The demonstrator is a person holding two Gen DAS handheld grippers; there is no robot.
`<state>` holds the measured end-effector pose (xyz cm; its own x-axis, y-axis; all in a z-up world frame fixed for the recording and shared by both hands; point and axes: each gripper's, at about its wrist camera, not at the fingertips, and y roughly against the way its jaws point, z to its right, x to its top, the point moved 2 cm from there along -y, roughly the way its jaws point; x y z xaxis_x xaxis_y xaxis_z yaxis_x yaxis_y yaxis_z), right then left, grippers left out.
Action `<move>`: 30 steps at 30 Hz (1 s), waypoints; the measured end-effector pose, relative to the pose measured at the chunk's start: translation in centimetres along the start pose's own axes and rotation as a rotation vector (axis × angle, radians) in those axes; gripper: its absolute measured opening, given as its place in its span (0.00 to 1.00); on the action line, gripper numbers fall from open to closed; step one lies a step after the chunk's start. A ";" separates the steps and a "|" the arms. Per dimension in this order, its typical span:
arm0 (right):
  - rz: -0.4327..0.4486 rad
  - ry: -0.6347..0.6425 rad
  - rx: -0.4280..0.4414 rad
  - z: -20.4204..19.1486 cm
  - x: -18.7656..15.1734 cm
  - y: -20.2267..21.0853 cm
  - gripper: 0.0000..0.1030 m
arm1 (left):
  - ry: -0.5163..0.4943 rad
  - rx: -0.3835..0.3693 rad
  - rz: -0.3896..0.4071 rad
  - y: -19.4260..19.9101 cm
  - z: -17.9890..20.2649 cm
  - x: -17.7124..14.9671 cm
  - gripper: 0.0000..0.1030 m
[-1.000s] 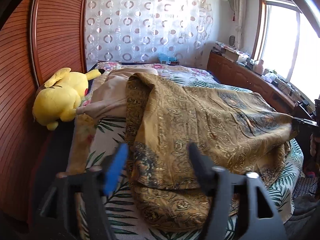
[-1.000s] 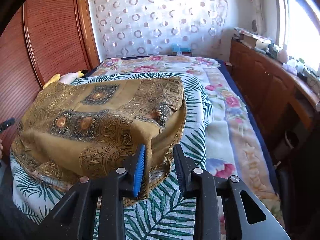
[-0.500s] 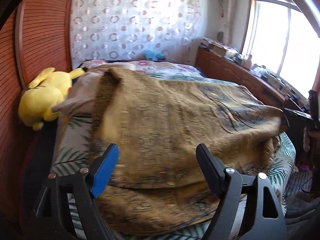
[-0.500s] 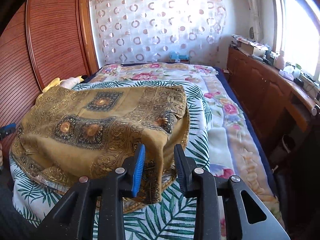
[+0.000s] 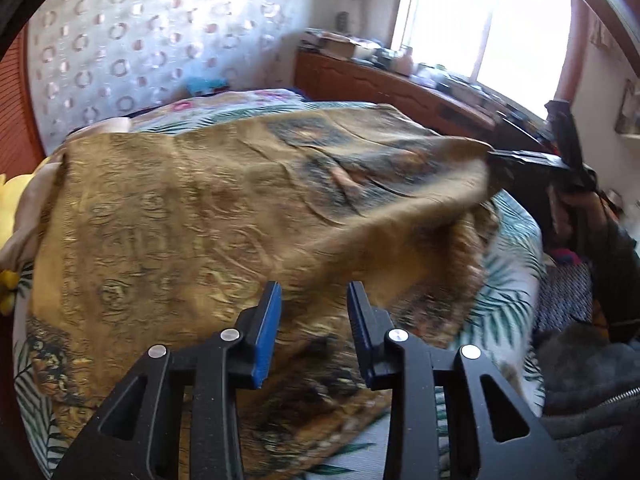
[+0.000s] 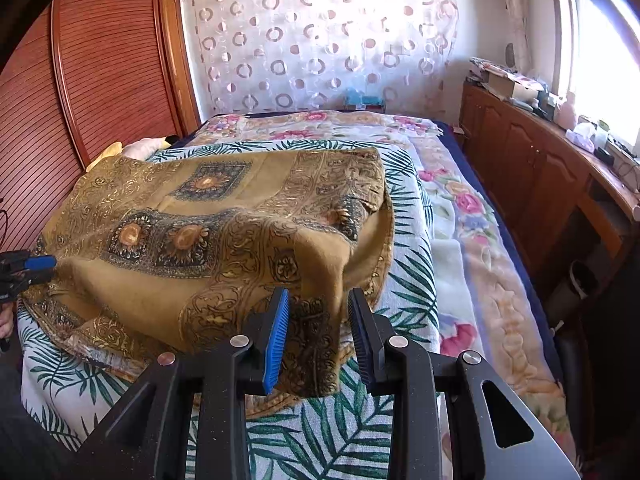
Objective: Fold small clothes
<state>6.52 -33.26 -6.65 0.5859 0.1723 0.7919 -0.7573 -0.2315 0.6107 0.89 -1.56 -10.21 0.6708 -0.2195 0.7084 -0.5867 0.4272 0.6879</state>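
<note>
A mustard-gold patterned garment [image 5: 224, 216] lies spread over the bed, partly lifted. In the left wrist view my left gripper [image 5: 314, 328] has its jaws narrowed around the garment's near edge, fabric between the pads. The right gripper shows at the far right [image 5: 520, 158], holding the garment's far corner raised. In the right wrist view my right gripper [image 6: 318, 334] is shut on a hanging fold of the garment [image 6: 208, 216]. The left gripper shows at the left edge [image 6: 28, 268] against the garment's other corner.
The bed carries a palm-leaf sheet [image 6: 404, 264] and a floral blanket [image 6: 472, 216]. A yellow plush toy [image 5: 8, 200] lies at the bed's left. A wooden wardrobe [image 6: 80, 80] stands left, a cluttered wooden cabinet [image 6: 532, 160] right under the window.
My left gripper has narrowed from wide open onto the garment's near edge and swung right. The right gripper keeps its hold; the garment's top layer is lifted and stretched between both.
</note>
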 end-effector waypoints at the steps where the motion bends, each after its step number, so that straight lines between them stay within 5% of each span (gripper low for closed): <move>1: -0.002 -0.003 0.000 0.0 0.1 -0.1 0.30 | -0.003 -0.006 -0.010 -0.1 0.3 -0.1 0.34; 8: -0.008 -0.012 -0.002 -0.2 0.0 -0.1 0.30 | -0.014 0.012 -0.087 -1.8 0.4 -1.1 0.33; 9: -0.012 -0.012 -0.003 -0.1 -0.1 -0.2 0.30 | -0.017 0.011 -0.080 -1.6 0.4 -1.2 0.28; 10: -0.018 -0.013 -0.004 0.0 -0.2 -0.4 0.30 | -0.019 0.006 -0.078 -1.5 0.4 -1.2 0.09; 14: -0.043 -0.032 0.017 0.6 -0.4 -0.9 0.30 | -0.015 0.016 -0.033 -0.4 0.4 -0.8 0.04; 16: -0.057 -0.039 0.040 0.7 -0.2 -0.9 0.30 | -0.013 0.006 -0.012 0.5 0.5 -0.6 0.04; 19: -0.047 -0.045 0.128 0.5 0.1 -0.3 0.03 | -0.012 -0.020 0.025 2.4 0.8 -0.1 0.04; 25: 0.061 -0.103 0.227 1.3 2.0 3.7 0.01 | 0.004 -0.030 0.055 4.9 0.6 0.4 0.05; 30: 0.003 -0.023 0.168 0.4 1.6 2.8 0.04 | 0.034 0.011 0.098 5.7 -0.8 0.4 0.32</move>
<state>5.48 -34.05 -3.64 0.5916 0.1499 0.7922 -0.7011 -0.3894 0.5973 -1.79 1.49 -6.11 0.6248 -0.1471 0.7668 -0.6553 0.4351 0.6174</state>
